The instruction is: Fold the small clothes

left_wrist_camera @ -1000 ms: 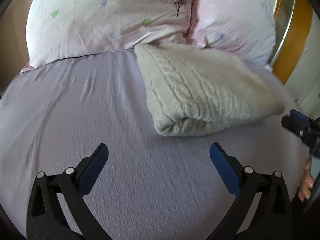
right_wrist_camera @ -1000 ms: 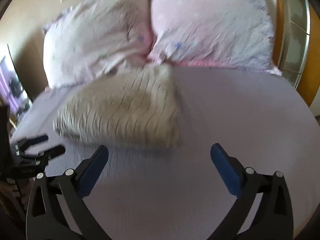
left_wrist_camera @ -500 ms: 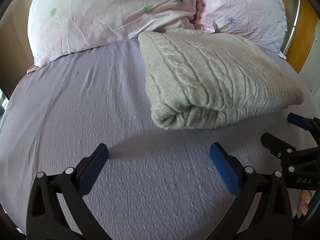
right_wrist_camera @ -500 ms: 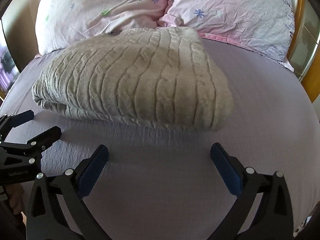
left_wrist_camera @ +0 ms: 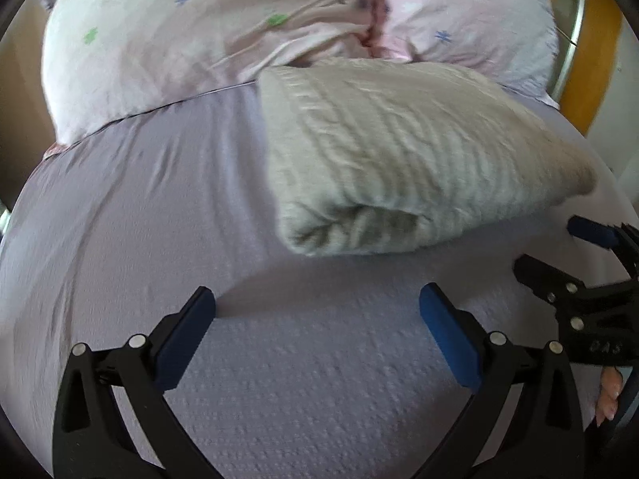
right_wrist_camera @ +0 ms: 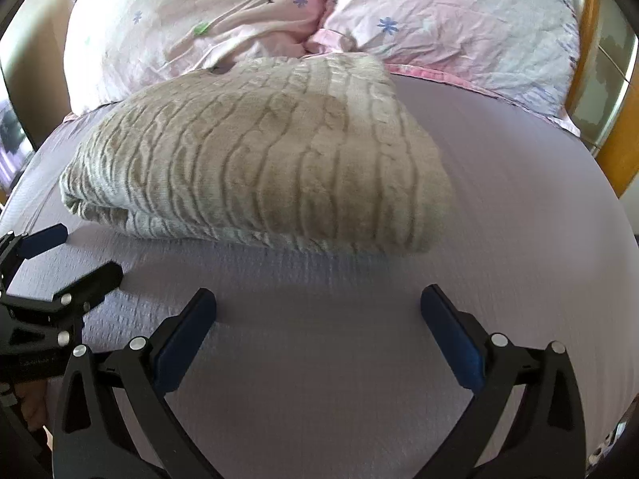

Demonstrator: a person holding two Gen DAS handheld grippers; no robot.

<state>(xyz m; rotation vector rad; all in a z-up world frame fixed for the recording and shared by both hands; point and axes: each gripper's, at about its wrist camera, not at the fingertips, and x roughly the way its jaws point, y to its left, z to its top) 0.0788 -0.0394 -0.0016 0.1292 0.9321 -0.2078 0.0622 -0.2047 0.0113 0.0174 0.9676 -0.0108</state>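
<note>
A cream cable-knit sweater point(left_wrist_camera: 403, 159) lies folded in a thick bundle on the lilac bedsheet point(left_wrist_camera: 131, 207); it also shows in the right wrist view point(right_wrist_camera: 259, 163). My left gripper point(left_wrist_camera: 317, 311) is open and empty, just short of the bundle's near folded end. My right gripper point(right_wrist_camera: 318, 311) is open and empty, a little in front of the bundle's long side. Each gripper shows in the other's view: the right one at the right edge point(left_wrist_camera: 559, 251), the left one at the left edge point(right_wrist_camera: 68, 255), both open.
Two pink floral pillows point(right_wrist_camera: 207, 24) point(right_wrist_camera: 459, 20) lie against the sweater's far side. A wooden bed frame point(left_wrist_camera: 579, 64) rises at the right. The lilac sheet point(right_wrist_camera: 519, 199) spreads right of the sweater.
Both grippers have stayed open and empty. Both cameras have closed in slightly on the sweater, which now looms larger; the sweater itself has not moved.
</note>
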